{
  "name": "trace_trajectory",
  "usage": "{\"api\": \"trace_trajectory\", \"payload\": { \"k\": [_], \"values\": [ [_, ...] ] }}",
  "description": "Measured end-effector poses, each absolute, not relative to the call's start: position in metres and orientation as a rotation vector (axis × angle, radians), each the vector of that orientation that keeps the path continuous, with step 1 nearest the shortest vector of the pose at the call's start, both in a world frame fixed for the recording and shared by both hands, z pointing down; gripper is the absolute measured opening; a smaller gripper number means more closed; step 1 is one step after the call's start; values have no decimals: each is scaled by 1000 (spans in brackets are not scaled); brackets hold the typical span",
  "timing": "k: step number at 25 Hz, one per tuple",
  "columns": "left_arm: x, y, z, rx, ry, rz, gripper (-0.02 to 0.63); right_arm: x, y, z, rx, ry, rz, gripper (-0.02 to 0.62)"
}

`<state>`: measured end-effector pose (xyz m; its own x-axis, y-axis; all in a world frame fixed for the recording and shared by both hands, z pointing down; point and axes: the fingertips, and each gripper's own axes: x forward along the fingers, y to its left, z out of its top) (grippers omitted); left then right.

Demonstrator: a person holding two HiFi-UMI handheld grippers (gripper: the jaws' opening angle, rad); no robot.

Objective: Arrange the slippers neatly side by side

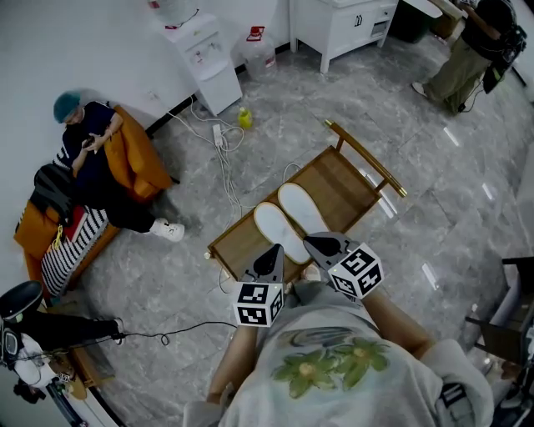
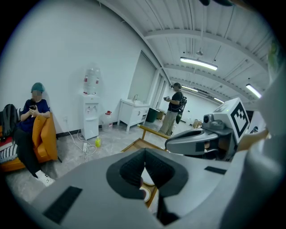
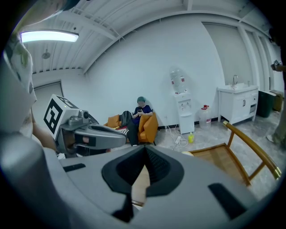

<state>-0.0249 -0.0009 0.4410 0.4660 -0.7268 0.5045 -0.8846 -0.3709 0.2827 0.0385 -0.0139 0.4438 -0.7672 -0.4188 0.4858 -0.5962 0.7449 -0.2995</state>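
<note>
Two white slippers lie side by side, soles up, on the seat of a low wooden chair (image 1: 350,182): the left slipper (image 1: 274,231) and the right slipper (image 1: 302,208), long edges touching. My left gripper (image 1: 274,250) hovers over the near end of the left slipper, jaws shut with nothing between them. My right gripper (image 1: 312,243) hangs by the near end of the right slipper, also shut and holding nothing. In the left gripper view the gripper's tips (image 2: 144,157) meet, and a bit of white slipper (image 2: 146,177) shows below them. The right gripper view shows its closed tips (image 3: 145,152) over the chair seat (image 3: 214,156).
A person sits on an orange sofa (image 1: 133,163) at the left. White cables (image 1: 222,163) trail over the grey floor from a water dispenser (image 1: 205,60). A white cabinet (image 1: 344,25) and a standing person (image 1: 467,58) are at the back. Camera gear (image 1: 25,334) stands at the lower left.
</note>
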Motion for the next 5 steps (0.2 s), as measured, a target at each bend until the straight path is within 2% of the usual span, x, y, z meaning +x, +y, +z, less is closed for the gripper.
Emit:
{"api": "trace_trajectory", "payload": {
  "k": [5],
  "values": [
    [-27, 3, 444, 2193, -1340, 410, 15, 39, -9, 445, 775, -2552, 633, 6]
  ]
}}
